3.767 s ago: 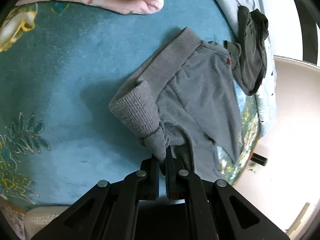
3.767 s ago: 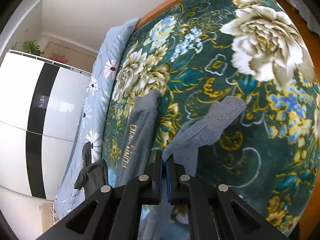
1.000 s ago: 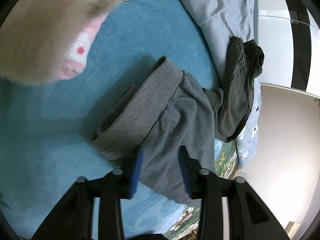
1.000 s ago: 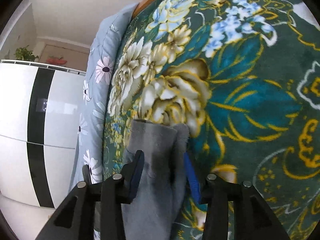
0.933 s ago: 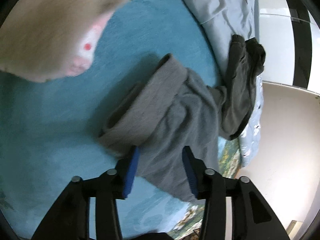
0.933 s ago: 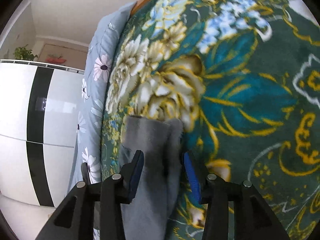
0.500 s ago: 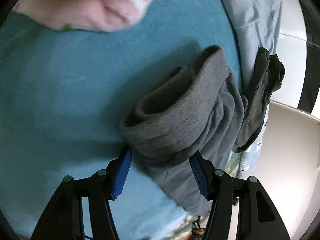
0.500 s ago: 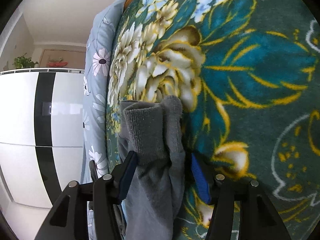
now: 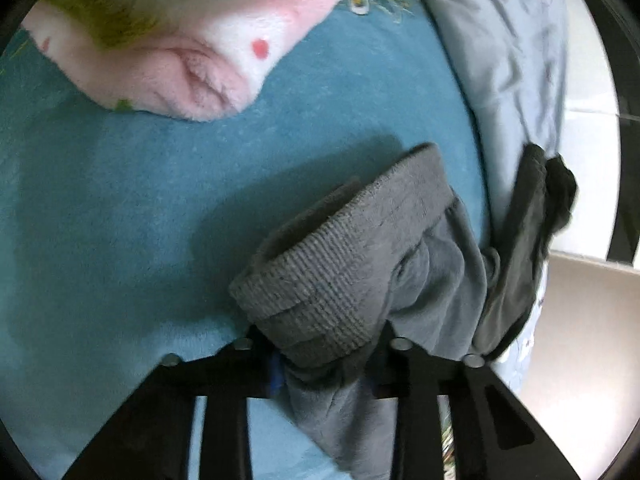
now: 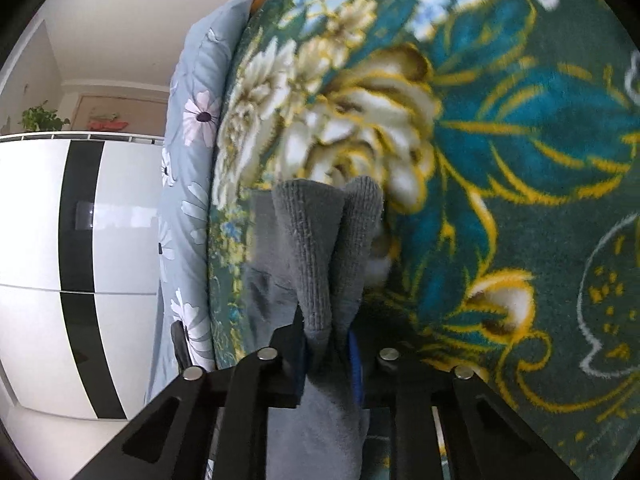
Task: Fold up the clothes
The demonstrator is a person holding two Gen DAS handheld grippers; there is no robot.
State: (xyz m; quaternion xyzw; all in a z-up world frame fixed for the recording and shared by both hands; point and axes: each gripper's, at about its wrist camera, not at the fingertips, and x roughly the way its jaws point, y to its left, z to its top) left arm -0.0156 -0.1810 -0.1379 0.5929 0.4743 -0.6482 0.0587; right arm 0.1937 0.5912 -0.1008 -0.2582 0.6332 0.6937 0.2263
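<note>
Grey sweatpants (image 9: 360, 264) lie folded on the teal flowered blanket (image 9: 120, 220). In the left wrist view my left gripper (image 9: 324, 360) stands with its jaws wide on either side of the ribbed waistband end, which bulges between them. In the right wrist view my right gripper (image 10: 328, 352) has its jaws close around the two ribbed leg cuffs (image 10: 320, 248), pinching the cloth between the blue pads (image 10: 354, 356).
A pink, white and green fleece pile (image 9: 192, 40) lies on the blanket at the far left. A dark grey garment (image 9: 528, 240) lies beside a pale blue quilt (image 9: 512, 60) at the bed edge. A white and black wardrobe (image 10: 80, 240) stands beyond.
Both grippers let go of the pants, then moved forward over the folded ends. The right jaws have narrowed onto the cuffs; the left jaws now straddle the waistband.
</note>
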